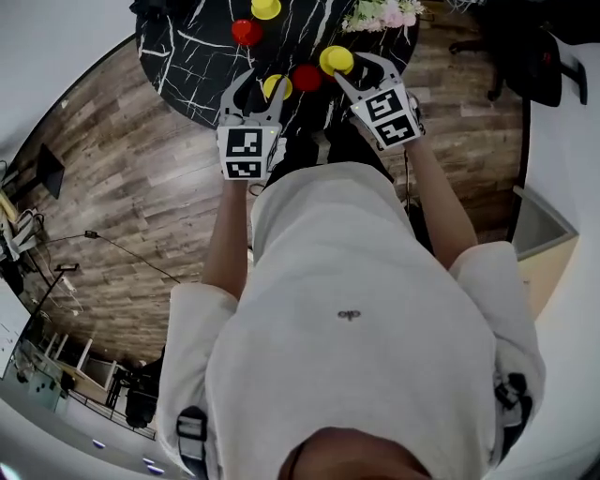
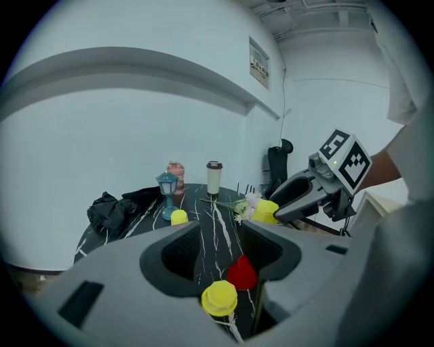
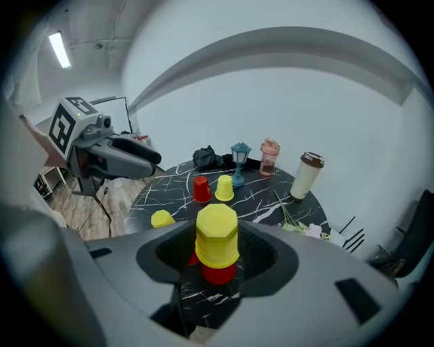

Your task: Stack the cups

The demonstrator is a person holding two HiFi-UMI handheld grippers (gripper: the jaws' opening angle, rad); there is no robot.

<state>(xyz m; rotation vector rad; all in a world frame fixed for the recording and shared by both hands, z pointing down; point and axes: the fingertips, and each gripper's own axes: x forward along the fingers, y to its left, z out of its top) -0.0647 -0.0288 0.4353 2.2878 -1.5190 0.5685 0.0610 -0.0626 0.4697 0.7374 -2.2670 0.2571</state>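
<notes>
Jaws of the right gripper (image 3: 217,238) are closed on the held yellow cup (image 3: 217,234), pads against its sides, mouth down and clear of the table (image 1: 187,56). The near red cup (image 3: 218,272) shows directly under it in the right gripper view. In the head view the two sit side by side and are not nested.

The left gripper (image 2: 220,252) stands with its jaws wide apart and grips nothing. Between them, lower down on the table, its view shows the near yellow cup (image 2: 218,298) and the near red cup just beside it, both mouth down. The pads touch neither.

Farther across the black, white-veined tabletop stand the far red cup (image 3: 201,189) and the far yellow cup (image 3: 224,188), close together, each mouth down and standing singly.

Behind them is a teal lantern (image 3: 239,162), upright. Near the far rim are a black cloth (image 2: 112,210), a pink bottle (image 3: 269,156) and a cream travel cup (image 3: 305,175). A spray of flowers (image 1: 380,14) lies at the right-hand rim.
</notes>
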